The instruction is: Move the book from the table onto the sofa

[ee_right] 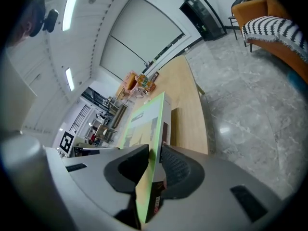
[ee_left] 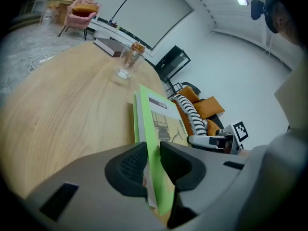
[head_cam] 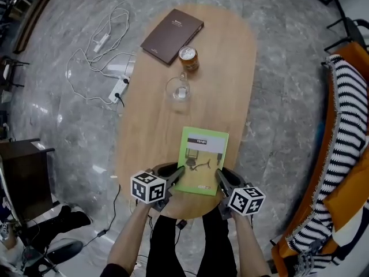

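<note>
A thin green book [head_cam: 203, 160] lies at the near end of the oval wooden table [head_cam: 144, 126]. My left gripper [head_cam: 176, 174] has its jaws around the book's near left edge. In the left gripper view the book [ee_left: 159, 121] fills the gap between the pads and my left gripper [ee_left: 154, 165] is shut on it. My right gripper [head_cam: 222, 178] holds the near right edge. In the right gripper view the book [ee_right: 144, 124] stands edge-on with my right gripper [ee_right: 155, 165] shut on it. The orange sofa [head_cam: 346, 172] with a striped blanket stands at the right.
Farther along the table are an empty glass [head_cam: 179, 89], an orange can [head_cam: 188, 58] and a brown book [head_cam: 172, 34]. A white power strip [head_cam: 118, 88] with cables lies on the floor to the left. A dark cabinet [head_cam: 23, 175] stands at the left.
</note>
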Action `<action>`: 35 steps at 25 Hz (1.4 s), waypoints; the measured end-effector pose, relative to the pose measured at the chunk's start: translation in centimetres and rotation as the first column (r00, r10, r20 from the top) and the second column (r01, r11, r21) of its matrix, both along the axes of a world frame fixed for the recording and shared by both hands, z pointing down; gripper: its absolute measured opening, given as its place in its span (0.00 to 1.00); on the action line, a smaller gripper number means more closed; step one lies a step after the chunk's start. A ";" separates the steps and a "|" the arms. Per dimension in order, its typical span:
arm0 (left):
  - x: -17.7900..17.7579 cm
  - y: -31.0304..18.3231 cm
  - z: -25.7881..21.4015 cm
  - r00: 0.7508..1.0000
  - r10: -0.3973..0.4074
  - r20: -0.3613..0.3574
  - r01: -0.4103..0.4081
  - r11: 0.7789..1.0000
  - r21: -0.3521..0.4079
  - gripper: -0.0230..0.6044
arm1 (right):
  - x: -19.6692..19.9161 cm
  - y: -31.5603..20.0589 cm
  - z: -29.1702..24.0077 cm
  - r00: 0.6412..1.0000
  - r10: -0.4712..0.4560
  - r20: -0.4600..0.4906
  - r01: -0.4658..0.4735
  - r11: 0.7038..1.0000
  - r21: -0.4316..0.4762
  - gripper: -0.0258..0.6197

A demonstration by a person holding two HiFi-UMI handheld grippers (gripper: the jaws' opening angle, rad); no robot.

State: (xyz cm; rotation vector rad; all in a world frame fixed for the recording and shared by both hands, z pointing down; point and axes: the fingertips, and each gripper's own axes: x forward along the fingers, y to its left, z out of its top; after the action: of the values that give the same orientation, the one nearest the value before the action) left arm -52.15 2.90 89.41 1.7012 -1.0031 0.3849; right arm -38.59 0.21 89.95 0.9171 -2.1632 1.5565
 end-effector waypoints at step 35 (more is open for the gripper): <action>3.5 6.1 -37.7 1.000 0.028 -0.008 -0.025 0.964 0.266 0.18 | 4.0 6.5 -38.2 0.989 0.124 0.082 -0.142 0.952 0.270 0.19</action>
State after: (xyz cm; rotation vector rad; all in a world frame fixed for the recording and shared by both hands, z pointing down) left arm -48.62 8.98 51.73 1.9571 -1.0607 0.2652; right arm -34.63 6.73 51.74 1.1341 -2.4532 1.3799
